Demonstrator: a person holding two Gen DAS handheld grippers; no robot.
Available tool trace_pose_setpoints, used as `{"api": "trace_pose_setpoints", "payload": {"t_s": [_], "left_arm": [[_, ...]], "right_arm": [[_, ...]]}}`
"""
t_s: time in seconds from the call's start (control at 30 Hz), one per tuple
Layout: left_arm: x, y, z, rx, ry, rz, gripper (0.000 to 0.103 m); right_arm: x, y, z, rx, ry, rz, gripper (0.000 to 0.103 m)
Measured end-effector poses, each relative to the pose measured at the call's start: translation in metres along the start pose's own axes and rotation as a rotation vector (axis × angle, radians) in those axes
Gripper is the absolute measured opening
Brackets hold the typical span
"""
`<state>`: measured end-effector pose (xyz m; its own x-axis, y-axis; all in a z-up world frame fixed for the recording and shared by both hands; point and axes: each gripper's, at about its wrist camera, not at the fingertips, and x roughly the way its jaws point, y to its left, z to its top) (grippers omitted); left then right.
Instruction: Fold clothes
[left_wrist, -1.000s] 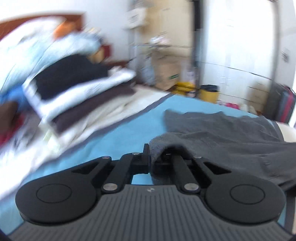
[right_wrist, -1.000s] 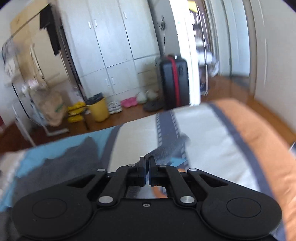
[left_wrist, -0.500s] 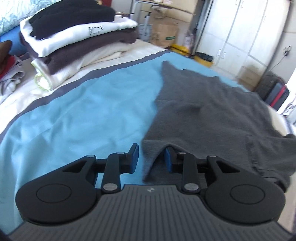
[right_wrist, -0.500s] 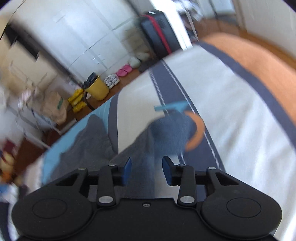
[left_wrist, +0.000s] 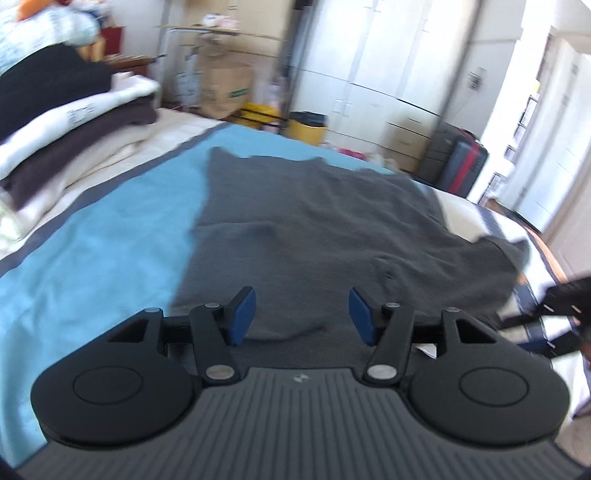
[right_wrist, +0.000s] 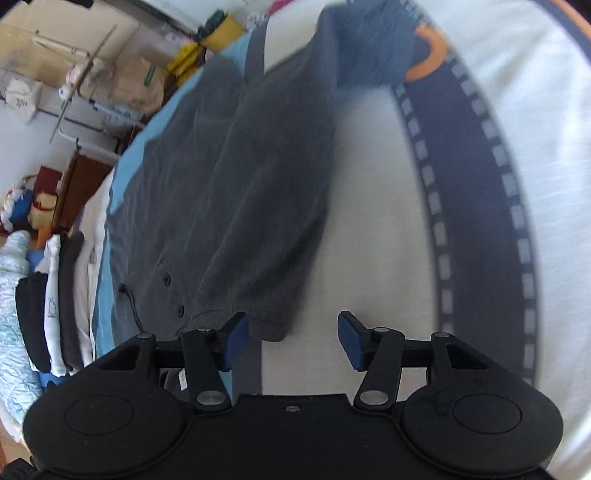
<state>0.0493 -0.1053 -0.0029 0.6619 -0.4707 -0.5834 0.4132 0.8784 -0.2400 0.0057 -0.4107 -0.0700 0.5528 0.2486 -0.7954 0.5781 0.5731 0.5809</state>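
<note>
A dark grey buttoned shirt (left_wrist: 325, 229) lies spread flat on the bed; it also shows in the right wrist view (right_wrist: 236, 177). My left gripper (left_wrist: 302, 314) is open and empty, its blue pads just above the shirt's near edge. My right gripper (right_wrist: 291, 339) is open and empty, over the shirt's near corner and the white sheet. The right gripper appears blurred at the right edge of the left wrist view (left_wrist: 565, 299).
A stack of folded clothes (left_wrist: 70, 122) sits on the bed at the left, also in the right wrist view (right_wrist: 55, 306). The bedspread (left_wrist: 92, 240) is blue, white and dark-striped. Wardrobes (left_wrist: 388, 74), boxes, a yellow bin (left_wrist: 306, 129) and suitcases (left_wrist: 458, 166) stand beyond the bed.
Both grippers were shut on the shirt's corners, then opened and let it go. The shirt now lies flat. Both grippers have pulled back and opened wider.
</note>
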Motion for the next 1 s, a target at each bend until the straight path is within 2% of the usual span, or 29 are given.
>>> {"api": "trace_pose_setpoints", "payload": {"t_s": [0.07,0.1,0.13,0.17,0.2,0.27,0.3,0.33,0.37,0.43,0.47,0.53,0.57,0.67,0.7,0.73,0.77,0.8,0.83,0.87,0.93,1.0], "left_arm": [[0.002,-0.012,-0.004,0.053,0.005,-0.045,0.061],[0.004,-0.019,-0.006,0.083,0.017,-0.072,0.063],[0.006,-0.025,-0.008,0.114,0.030,-0.099,0.068],[0.008,-0.031,-0.011,0.142,0.046,-0.126,0.075],[0.011,-0.036,-0.014,0.160,0.073,-0.154,0.078],[0.017,-0.041,-0.020,0.175,0.124,-0.189,0.080],[0.019,-0.042,-0.023,0.184,0.133,-0.193,0.080],[0.019,-0.043,-0.026,0.198,0.133,-0.184,0.081],[0.020,-0.044,-0.029,0.212,0.130,-0.166,0.082],[0.024,-0.047,-0.034,0.242,0.142,-0.128,0.084],[0.027,-0.048,-0.037,0.257,0.156,-0.109,0.084],[0.035,-0.053,-0.040,0.286,0.192,-0.084,0.084],[0.038,-0.055,-0.042,0.301,0.198,-0.061,0.084],[0.046,-0.062,-0.046,0.342,0.188,0.012,0.084],[0.048,-0.063,-0.047,0.353,0.180,0.038,0.084],[0.049,-0.060,-0.048,0.359,0.169,0.064,0.084],[0.050,-0.059,-0.049,0.362,0.151,0.088,0.078],[0.050,-0.058,-0.049,0.363,0.137,0.107,0.067],[0.049,-0.055,-0.048,0.362,0.131,0.112,0.034],[0.048,-0.053,-0.046,0.356,0.126,0.116,0.007],[0.040,-0.051,-0.038,0.316,0.115,0.119,0.007],[0.022,-0.051,-0.026,0.281,0.070,0.128,0.007]], "right_arm": [[0.009,0.010,0.003,-0.025,-0.011,0.001,0.056],[0.011,0.017,0.003,-0.060,-0.032,-0.007,0.026],[0.011,0.025,0.002,-0.114,-0.066,-0.020,0.003],[0.007,0.035,0.002,-0.185,-0.124,-0.043,0.004],[-0.004,0.048,-0.002,-0.274,-0.210,-0.070,0.004],[-0.034,0.080,-0.017,-0.506,-0.368,-0.098,0.004],[-0.048,0.087,-0.025,-0.564,-0.384,-0.032,0.005],[-0.060,0.090,-0.033,-0.595,-0.365,0.052,0.005],[-0.064,0.090,-0.037,-0.610,-0.324,0.092,0.005],[-0.058,0.085,-0.039,-0.608,-0.242,0.077,0.005],[-0.049,0.079,-0.035,-0.592,-0.194,0.034,0.005],[-0.033,0.063,-0.021,-0.503,-0.112,-0.034,0.005],[-0.026,0.054,-0.013,-0.448,-0.078,-0.048,0.010],[-0.025,0.026,0.011,-0.258,-0.058,0.030,0.012],[-0.027,0.016,0.018,-0.196,-0.071,0.064,0.024],[-0.029,0.008,0.023,-0.141,-0.088,0.090,0.032],[-0.032,0.000,0.028,-0.088,-0.108,0.109,0.041],[-0.035,-0.007,0.031,-0.051,-0.133,0.097,0.042],[-0.035,-0.011,0.034,-0.038,-0.150,0.054,0.042],[-0.036,-0.015,0.037,-0.024,-0.166,0.011,0.042],[-0.036,-0.024,0.043,0.002,-0.197,-0.069,0.042],[-0.040,-0.041,0.050,0.039,-0.211,-0.080,0.043]]}}
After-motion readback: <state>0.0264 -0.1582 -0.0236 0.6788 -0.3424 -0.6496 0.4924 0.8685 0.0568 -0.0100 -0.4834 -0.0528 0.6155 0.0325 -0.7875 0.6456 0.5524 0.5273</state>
